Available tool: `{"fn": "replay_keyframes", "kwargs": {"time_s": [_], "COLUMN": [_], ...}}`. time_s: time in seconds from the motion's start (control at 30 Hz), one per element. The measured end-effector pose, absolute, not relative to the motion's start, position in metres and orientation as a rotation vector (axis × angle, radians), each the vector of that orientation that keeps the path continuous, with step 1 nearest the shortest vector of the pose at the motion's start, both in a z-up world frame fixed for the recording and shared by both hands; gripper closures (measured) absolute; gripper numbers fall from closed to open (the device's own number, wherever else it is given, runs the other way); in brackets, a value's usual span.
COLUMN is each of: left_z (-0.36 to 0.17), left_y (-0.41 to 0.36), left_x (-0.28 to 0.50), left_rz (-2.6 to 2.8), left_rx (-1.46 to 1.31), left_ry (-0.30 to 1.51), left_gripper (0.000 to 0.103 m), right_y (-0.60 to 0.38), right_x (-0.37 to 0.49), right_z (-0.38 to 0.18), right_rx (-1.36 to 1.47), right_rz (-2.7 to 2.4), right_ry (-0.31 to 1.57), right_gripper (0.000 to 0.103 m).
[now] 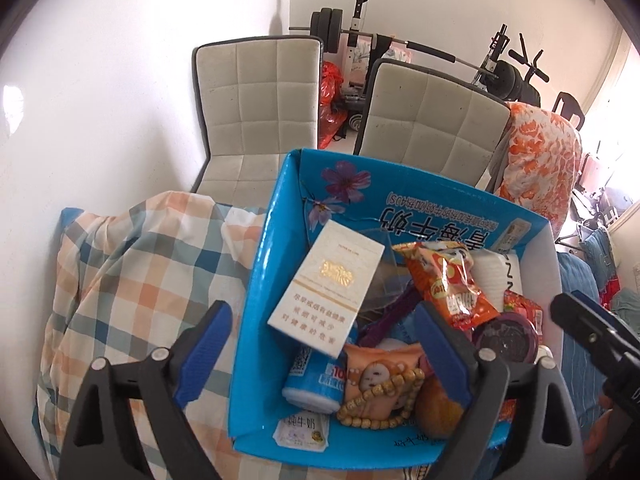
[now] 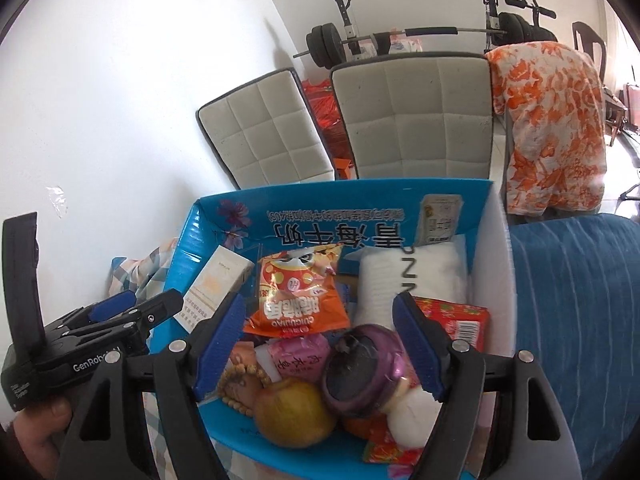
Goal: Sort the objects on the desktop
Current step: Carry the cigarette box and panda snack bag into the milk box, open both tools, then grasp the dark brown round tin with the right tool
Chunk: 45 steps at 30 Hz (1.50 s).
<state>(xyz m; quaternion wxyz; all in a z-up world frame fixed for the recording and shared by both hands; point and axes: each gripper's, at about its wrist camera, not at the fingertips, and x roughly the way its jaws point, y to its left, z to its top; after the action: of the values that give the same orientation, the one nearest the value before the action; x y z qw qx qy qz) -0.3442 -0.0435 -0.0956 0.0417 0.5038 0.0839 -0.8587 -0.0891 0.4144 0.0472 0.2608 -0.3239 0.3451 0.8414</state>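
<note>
Both grippers hang over the blue cardboard box (image 1: 262,264) with jaws spread and nothing pinched: the left gripper (image 1: 324,354) straddles the box's glossy left wall, the right gripper (image 2: 320,346) stands over the heap inside. Between the right jaws lie a smooth yellow apple (image 2: 294,414), a shiny purple round tin (image 2: 362,372) and wooden beads (image 2: 244,376). Beyond them lie a crinkly orange snack bag (image 2: 298,292) and, just past the left jaws, a flat white cigarette carton (image 1: 324,284); farthest stand two quilted grey chairs (image 1: 260,92).
</note>
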Motion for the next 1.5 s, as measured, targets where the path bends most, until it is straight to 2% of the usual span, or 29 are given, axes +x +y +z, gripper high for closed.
{"fn": "replay_keyframes", "kwargs": {"time_s": [0.2, 0.4, 0.53, 0.63, 0.83, 0.9, 1.0, 1.07, 1.23, 1.5], "left_z": [-0.092, -0.093, -0.089, -0.085, -0.082, -0.082, -0.084, -0.084, -0.086, -0.081], "left_y": [-0.027, 0.001, 0.011, 0.019, 0.029, 0.031, 0.033, 0.033, 0.03, 0.022], "left_x": [-0.292, -0.256, -0.248, -0.246, -0.248, -0.248, -0.248, -0.248, -0.246, -0.24], "left_rz": [-2.609, -2.576, -2.574, -2.541, -2.54, -2.492, -2.486, -2.42, -2.407, -2.382], "left_rx": [1.545, 1.566, 1.566, 1.54, 1.533, 1.503, 1.505, 1.466, 1.464, 1.437], "left_ry": [0.278, 0.193, 0.197, 0.224, 0.219, 0.283, 0.28, 0.346, 0.338, 0.365], "left_gripper": [0.0, 0.0, 0.0, 0.0, 0.0, 0.0, 0.0, 0.0, 0.0, 0.0], "right_y": [0.39, 0.379, 0.382, 0.383, 0.385, 0.38, 0.374, 0.374, 0.37, 0.374], "right_x": [0.003, 0.066, 0.07, 0.061, 0.051, 0.049, 0.052, 0.056, 0.057, 0.068], "right_z": [0.047, -0.036, -0.09, -0.119, -0.139, -0.145, -0.145, -0.142, -0.14, -0.127], "right_rx": [-0.929, -1.147, -1.251, -1.362, -1.435, -1.489, -1.46, -1.429, -1.422, -1.372], "right_rz": [2.194, 2.02, 1.951, 1.914, 1.92, 1.916, 1.937, 1.952, 1.982, 2.003], "right_ry": [0.821, 0.886, 0.911, 0.831, 0.857, 0.789, 0.738, 0.721, 0.677, 0.717], "right_gripper": [0.021, 0.021, 0.021, 0.021, 0.017, 0.017, 0.02, 0.034, 0.048, 0.048]}}
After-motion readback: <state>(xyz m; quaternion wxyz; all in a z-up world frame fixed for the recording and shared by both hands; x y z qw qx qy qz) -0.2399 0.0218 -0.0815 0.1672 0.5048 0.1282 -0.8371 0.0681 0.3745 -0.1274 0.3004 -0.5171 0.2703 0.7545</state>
